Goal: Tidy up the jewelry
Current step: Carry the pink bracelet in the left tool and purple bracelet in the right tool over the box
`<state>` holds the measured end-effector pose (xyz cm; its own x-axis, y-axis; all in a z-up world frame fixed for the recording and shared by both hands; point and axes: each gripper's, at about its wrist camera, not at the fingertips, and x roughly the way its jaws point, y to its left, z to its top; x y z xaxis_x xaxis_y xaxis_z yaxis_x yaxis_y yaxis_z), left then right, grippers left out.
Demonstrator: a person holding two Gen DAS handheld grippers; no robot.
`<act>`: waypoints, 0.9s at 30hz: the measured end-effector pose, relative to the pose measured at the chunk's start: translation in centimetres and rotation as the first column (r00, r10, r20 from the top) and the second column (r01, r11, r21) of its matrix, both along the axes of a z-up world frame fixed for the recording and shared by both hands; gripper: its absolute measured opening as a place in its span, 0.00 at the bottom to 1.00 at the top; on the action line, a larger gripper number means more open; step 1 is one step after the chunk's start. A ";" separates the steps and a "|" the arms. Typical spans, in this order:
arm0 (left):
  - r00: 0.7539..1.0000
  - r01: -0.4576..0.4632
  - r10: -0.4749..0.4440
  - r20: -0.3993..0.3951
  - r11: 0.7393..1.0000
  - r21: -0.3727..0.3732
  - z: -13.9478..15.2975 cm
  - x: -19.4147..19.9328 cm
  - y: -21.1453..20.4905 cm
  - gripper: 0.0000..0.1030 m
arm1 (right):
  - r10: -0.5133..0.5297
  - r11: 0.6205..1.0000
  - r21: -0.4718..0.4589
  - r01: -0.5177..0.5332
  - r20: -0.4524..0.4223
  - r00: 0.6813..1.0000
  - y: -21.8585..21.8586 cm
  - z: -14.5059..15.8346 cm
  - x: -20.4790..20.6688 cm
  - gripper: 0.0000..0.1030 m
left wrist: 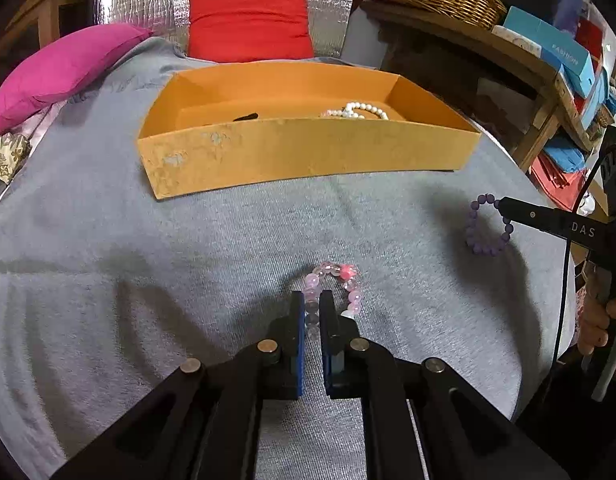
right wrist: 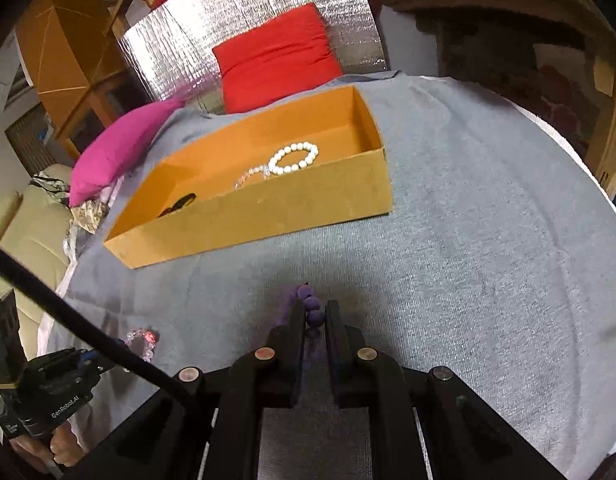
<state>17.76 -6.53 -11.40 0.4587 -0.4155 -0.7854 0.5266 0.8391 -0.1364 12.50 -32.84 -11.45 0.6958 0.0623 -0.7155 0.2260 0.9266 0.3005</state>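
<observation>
Jaws of my left gripper (left wrist: 312,300) pinch the pink bracelet (left wrist: 340,286) on the grey cloth (left wrist: 187,240); my right gripper (right wrist: 316,310) pinches the purple bracelet (right wrist: 312,308), near the orange box (right wrist: 267,208) holding pearls (right wrist: 293,158).

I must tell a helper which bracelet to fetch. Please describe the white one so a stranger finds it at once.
On the grey cloth stands a shallow orange box. The white bead bracelet lies inside it, toward the end nearest the red cushion. It alone is opaque white; the pink bracelet and purple bracelet are outside the box.
</observation>
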 end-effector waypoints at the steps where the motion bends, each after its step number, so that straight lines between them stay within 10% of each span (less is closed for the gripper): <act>1: 1.000 -0.001 0.001 0.003 1.000 -0.003 0.1 0.0 0.0 0.07 | 0.003 1.000 0.006 -0.003 0.007 1.000 0.0 0.1 -0.1 0.10; 27: 0.991 -0.067 0.069 0.117 0.998 -0.019 3.6 -0.6 0.1 0.07 | 0.023 1.000 0.019 -0.025 0.131 0.991 2.4 2.5 -0.2 0.10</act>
